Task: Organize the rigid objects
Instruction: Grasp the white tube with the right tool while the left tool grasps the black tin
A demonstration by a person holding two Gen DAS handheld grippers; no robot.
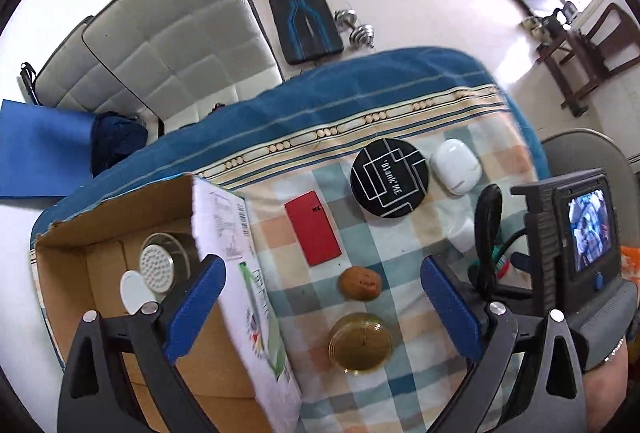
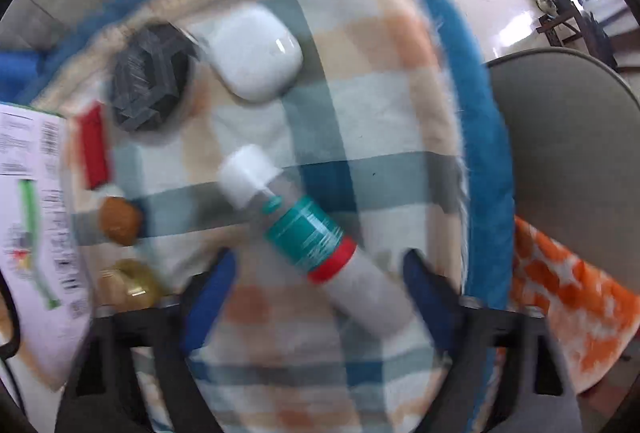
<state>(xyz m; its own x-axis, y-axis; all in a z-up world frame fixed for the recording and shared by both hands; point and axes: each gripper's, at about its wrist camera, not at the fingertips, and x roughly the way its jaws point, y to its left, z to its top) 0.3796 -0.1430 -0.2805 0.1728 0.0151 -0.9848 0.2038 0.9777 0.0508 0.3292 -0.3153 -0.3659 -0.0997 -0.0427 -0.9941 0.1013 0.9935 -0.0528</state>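
on the checked blue, white and peach cloth (image 2: 380, 121) lies a white cylindrical bottle with a teal label and red band (image 2: 312, 237), flat on its side. its long axis runs diagonally, the white cap pointing up-left toward the white rounded plastic case (image 2: 256, 51) and the base pointing down-right, between the blue-padded fingers of the right gripper (image 2: 318, 293). that gripper is spread wide and grips nothing; whether a pad touches the bottle cannot be told through the blur.

the left gripper (image 1: 322, 305) is also wide open and empty, one finger over the open brown cardboard box (image 1: 100, 225), the other beside the right gripper's body. in the box sit a round metal perforated disc (image 1: 158, 267) and a small white oval lid (image 1: 134, 291). on the cloth just beside the box lie a flat red rectangular case (image 1: 314, 229), a round black patterned disc (image 1: 390, 177), a brown lumpy stone-like piece (image 1: 360, 283) and a round amber glass dish (image 1: 360, 343).
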